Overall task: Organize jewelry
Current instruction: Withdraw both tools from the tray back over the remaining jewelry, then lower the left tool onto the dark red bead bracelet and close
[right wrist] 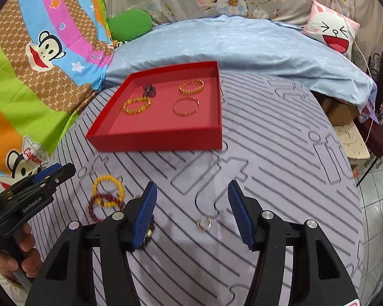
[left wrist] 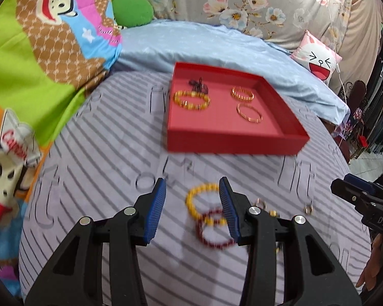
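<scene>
A red tray (left wrist: 232, 145) (right wrist: 155, 140) lies on the striped bedsheet and holds several bracelets: a yellow bead one (left wrist: 191, 100) (right wrist: 136, 105), a dark bead piece (left wrist: 198, 84), and two gold bangles (left wrist: 242, 93) (left wrist: 249, 113). On the sheet in front lie a yellow bead bracelet (left wrist: 192, 204) (right wrist: 107, 186) overlapping a dark red bead bracelet (left wrist: 212, 239) (right wrist: 95, 210), and a small gold ring (right wrist: 203, 224) (left wrist: 308, 208). My left gripper (left wrist: 192, 199) is open just above the yellow bracelet. My right gripper (right wrist: 192, 204) is open, just above the ring.
A blue quilt (left wrist: 204, 43) lies behind the tray. A cartoon monkey blanket (left wrist: 38, 58) is heaped on the left. A pink cartoon pillow (left wrist: 318, 58) sits at back right. The bed's right edge drops to a tiled floor (right wrist: 380, 204).
</scene>
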Motion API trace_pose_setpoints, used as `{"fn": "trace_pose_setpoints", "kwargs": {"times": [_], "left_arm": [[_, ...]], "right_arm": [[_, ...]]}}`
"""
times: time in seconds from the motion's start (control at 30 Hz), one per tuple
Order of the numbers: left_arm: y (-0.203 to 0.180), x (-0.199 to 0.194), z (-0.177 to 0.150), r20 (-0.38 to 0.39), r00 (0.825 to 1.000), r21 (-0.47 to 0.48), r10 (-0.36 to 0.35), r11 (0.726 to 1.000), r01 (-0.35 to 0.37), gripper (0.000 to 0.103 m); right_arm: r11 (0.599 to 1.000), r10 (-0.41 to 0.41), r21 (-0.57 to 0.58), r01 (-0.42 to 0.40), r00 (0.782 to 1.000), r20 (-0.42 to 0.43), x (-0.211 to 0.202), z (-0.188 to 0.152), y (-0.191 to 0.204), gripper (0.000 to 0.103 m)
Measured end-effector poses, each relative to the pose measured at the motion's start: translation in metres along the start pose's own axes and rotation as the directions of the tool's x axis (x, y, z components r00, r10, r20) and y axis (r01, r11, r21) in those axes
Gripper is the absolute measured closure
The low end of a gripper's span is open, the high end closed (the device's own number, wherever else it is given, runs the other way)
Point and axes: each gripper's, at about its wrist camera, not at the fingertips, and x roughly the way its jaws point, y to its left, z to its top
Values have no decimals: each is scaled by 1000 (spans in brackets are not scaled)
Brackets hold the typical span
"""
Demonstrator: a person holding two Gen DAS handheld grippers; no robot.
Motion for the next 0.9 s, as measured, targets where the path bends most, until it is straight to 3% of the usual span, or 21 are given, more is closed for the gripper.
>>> {"fn": "trace_pose_setpoints", "kwargs": {"times": [0.4,0.9], "left_arm": [[-2,-3,-51,-63,998,-19,-4,1000,3,62],[-12,27,-46,-64,997,-2,32,999,-33,64]], "right_arm": [[1000,-9,10,10,998,-61,-6,-57,-3,47],[1000,-6,16,7,998,-65,-11,-68,-1,47]]}}
